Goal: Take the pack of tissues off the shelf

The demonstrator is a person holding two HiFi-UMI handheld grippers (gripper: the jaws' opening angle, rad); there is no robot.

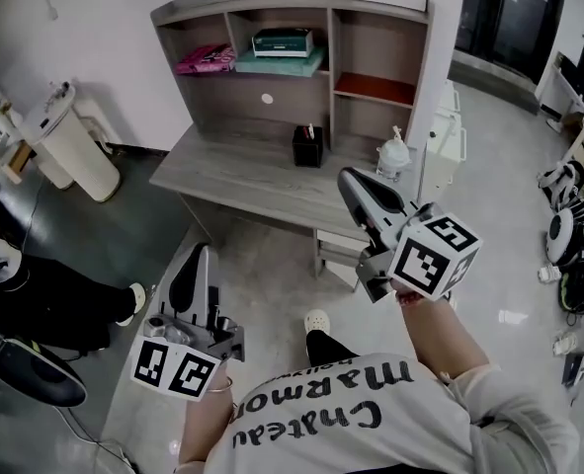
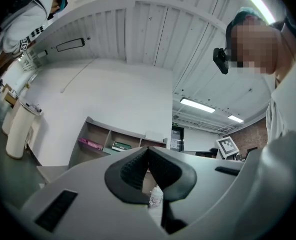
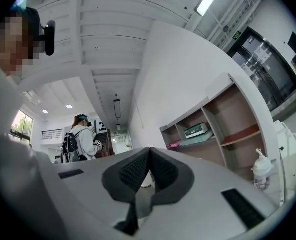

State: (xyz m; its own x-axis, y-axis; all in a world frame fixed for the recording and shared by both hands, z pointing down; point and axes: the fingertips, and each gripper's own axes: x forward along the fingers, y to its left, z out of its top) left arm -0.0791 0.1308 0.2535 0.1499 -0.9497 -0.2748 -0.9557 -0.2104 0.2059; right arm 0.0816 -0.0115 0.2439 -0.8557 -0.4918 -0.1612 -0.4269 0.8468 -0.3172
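Clearly not there yet: both tongs shut, empty; tissues sit on the shelf (image 1: 242, 3).
Head view: left gripper (image 1: 195, 257) & right gripper (image 1: 349, 181) hang well short of the desk (image 1: 232, 171); pink pack (image 1: 206, 59), prob. the tissues, lies in upper-left bay. Left gripper view: jaws together, nothing btwn. Right gripper view: same. We judge it light, soft, slick-wrapped; pinch one short edge gently.

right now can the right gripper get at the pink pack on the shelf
Likely not yet: the right gripper, jaws shut, hangs short of the shelf; the pink pack lies in its open top-left cubby, unblocked.
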